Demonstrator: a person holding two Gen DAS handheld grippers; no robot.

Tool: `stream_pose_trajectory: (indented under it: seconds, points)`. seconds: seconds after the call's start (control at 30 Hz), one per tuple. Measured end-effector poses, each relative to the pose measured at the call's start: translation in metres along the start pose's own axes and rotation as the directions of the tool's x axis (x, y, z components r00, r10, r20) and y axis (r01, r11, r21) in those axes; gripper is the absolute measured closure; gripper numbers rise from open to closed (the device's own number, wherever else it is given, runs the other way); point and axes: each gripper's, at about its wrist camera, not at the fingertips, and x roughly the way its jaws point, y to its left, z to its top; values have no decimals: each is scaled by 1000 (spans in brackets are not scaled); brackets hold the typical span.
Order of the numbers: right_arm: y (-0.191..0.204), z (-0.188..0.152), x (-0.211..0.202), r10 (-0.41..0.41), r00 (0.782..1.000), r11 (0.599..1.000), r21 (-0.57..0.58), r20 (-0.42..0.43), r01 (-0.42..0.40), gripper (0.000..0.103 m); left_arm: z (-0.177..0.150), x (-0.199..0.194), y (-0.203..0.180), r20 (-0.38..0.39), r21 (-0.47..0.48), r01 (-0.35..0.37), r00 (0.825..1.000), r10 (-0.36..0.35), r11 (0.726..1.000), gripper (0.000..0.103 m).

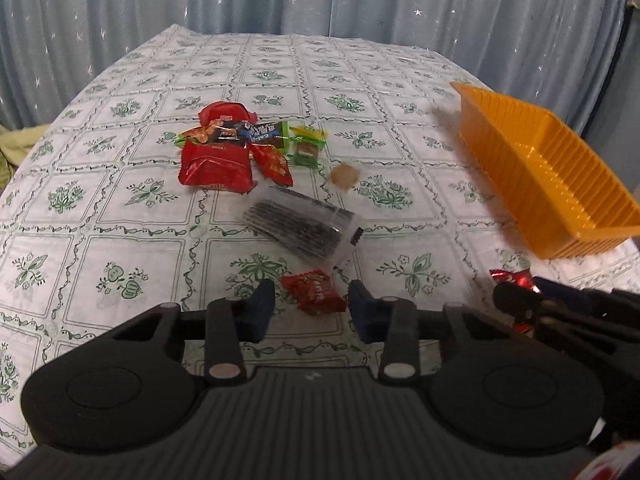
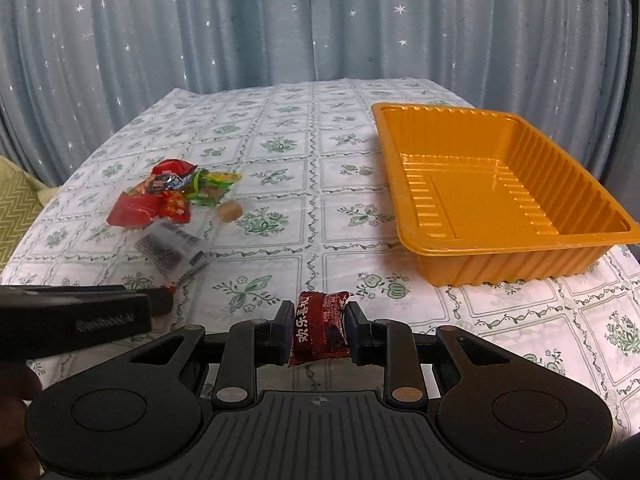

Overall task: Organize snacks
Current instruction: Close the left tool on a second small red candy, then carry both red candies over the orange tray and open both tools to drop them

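While the right gripper point(image 2: 318, 330) clamps a dark red snack packet point(image 2: 319, 330) between its blue pads, holding it above the tablecloth point(image 2: 280, 280), the orange tray point(image 2: 500, 248) sits empty ahead and to its right. The left gripper point(image 1: 311, 304) has its jaws partly closed around a small red candy packet point(image 1: 314, 291) lying on the cloth; a gap shows on each side, so the pads do not press it. Beyond lie a clear packet of dark sticks point(image 1: 300, 226), a round beige sweet point(image 1: 344, 176) and a heap of mixed wrappers point(image 1: 240, 148).
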Motion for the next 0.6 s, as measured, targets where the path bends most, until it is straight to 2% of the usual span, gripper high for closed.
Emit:
stream_pose_trajectory:
  seconds: [0.27, 0.6]
  points:
    - [-6, -2, 1, 6, 1000, 1000, 23, -8, -6, 76, -4, 6, -8, 9, 48, -27, 1000, 27, 998, 85]
    - [-9, 0, -15, 10, 1000, 999, 35, 25, -10, 76, -2, -23, -12, 30, 37, -12, 999, 11, 999, 86]
